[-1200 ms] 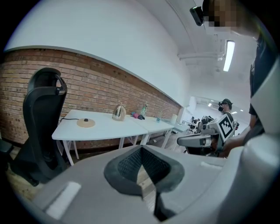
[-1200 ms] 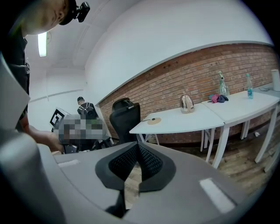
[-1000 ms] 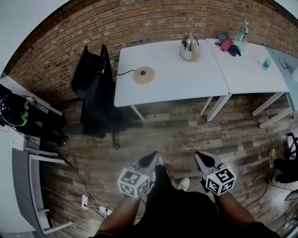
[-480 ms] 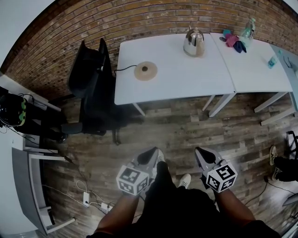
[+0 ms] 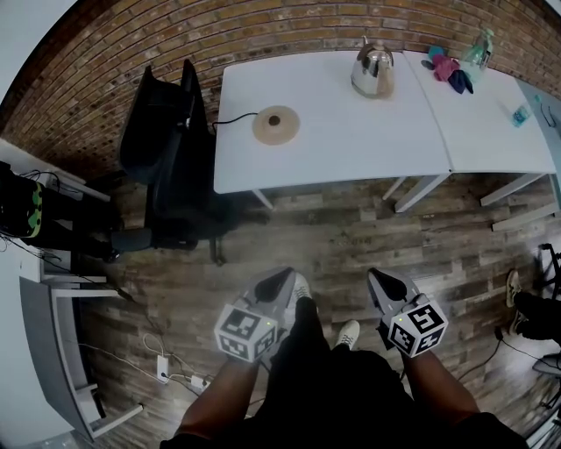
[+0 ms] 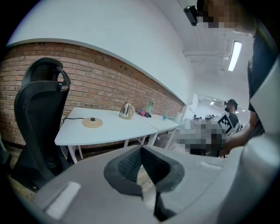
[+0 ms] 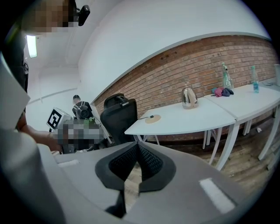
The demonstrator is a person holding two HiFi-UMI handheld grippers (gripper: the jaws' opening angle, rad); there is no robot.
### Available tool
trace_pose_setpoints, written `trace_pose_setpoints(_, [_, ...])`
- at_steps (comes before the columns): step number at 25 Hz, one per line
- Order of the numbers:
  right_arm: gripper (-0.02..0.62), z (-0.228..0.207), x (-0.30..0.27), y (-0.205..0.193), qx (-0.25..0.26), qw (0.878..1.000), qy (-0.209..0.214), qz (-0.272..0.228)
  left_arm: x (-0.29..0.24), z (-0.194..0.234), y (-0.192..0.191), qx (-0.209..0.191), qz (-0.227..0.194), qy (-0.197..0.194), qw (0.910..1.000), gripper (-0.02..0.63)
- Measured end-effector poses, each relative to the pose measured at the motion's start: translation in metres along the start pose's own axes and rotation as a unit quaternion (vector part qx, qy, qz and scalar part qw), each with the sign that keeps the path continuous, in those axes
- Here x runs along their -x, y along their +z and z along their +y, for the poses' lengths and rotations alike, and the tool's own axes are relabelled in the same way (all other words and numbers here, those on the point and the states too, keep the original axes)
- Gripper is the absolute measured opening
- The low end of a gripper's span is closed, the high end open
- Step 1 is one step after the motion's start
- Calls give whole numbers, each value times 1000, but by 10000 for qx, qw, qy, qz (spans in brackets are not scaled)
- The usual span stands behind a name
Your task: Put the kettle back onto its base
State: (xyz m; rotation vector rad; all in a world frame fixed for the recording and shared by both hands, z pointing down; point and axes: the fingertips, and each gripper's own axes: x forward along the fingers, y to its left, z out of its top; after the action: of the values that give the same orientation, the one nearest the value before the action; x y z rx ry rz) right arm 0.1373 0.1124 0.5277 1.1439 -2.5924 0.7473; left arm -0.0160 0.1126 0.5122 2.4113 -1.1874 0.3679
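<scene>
Brick wall (image 5: 289, 26) across the back, wood floor (image 5: 351, 237) underfoot, and up against that wall a white desk (image 5: 342, 153). On it sits the steel kettle (image 5: 373, 72), upright near the back edge, far out ahead of the right claw (image 5: 384, 285) and well apart from it. The kettle is not on its base (image 5: 275, 125). That round tan base lies flat toward the desk's other end, far ahead of the left claw (image 5: 279, 285), with bare desktop between base and kettle. A dark cord (image 5: 230, 119) runs from the base off the desk's edge.

Both claws hang low over the floor, just in front of the person's legs, and neither is near the desk. In the left gripper view the left claw is pressed together at the tips, with nothing between them. In the right gripper view the right claw shows the same, tips touching and empty.

Ahead and right of the right claw, a second desk (image 5: 491, 131) butts against the first. It carries bunched pink and dark cloths (image 5: 447, 70) and a spray bottle (image 5: 480, 46). Ahead and left of the left claw, a black office chair (image 5: 162, 145) stands beside the desk's end.
</scene>
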Motion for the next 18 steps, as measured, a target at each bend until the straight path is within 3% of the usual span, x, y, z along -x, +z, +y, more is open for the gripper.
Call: trace_pose_setpoints(18, [26,-8,-53,29,81,9999,-20,66,-16,52,24,68,-71,41,9999,0])
